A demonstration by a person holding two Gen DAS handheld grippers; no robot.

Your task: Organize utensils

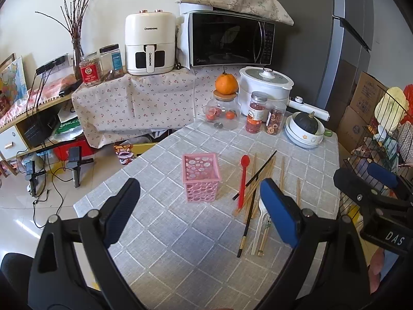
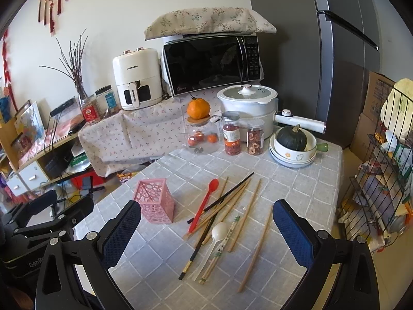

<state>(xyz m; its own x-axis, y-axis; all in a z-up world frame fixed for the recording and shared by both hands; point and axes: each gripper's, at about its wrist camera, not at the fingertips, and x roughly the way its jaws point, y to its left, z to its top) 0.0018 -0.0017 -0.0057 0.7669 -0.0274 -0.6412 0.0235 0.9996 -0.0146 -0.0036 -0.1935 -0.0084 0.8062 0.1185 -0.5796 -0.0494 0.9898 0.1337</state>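
Only right wrist view shows white spoon (image 2: 218, 232) whole; both tongs released, grasping nothing.

The air fryer (image 1: 149, 43) reads "CHANGHONG" on body and handle. The right gripper (image 1: 379, 180) carries "DAS"; the microwave (image 1: 229, 38) shows "Midea"

Left gripper (image 1: 200, 208) jaws apart above pink basket (image 1: 201, 178).

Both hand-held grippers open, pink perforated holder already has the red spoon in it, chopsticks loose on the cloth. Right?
Not quite: the red plastic spoon is not in the pink perforated plastic holder; it lies on the grey checked tablecloth among the loose chopsticks, as the right wrist view shows. Both the left hand-held gripper and right hand-held gripper are open.
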